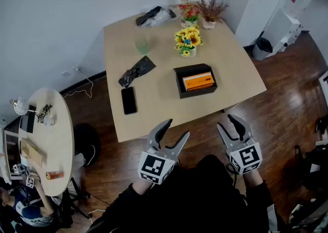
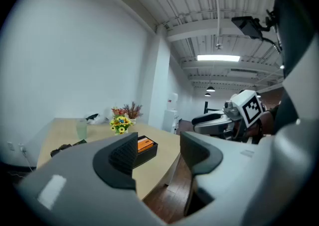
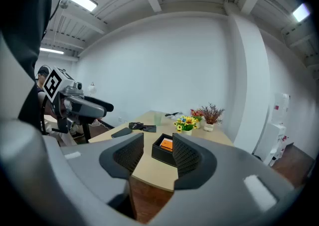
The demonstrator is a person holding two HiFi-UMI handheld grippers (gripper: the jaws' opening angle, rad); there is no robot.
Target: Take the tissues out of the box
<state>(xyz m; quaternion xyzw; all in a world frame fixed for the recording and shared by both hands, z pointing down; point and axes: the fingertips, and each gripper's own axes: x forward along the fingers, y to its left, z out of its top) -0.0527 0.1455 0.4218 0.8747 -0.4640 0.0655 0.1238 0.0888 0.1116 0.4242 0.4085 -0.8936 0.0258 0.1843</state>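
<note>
The left gripper [image 1: 176, 129] and right gripper [image 1: 226, 122] hover short of the table [image 1: 154, 68], jaws parted and empty, seemingly poised to reach the orange tissue pack [image 1: 198, 80] lying untouched in the black box [image 1: 179, 84] ahead.

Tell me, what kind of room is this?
Probably an office or meeting room. There is a big plain table with flowers on it, a water cooler in the corner, and a long strip light overhead.
</note>
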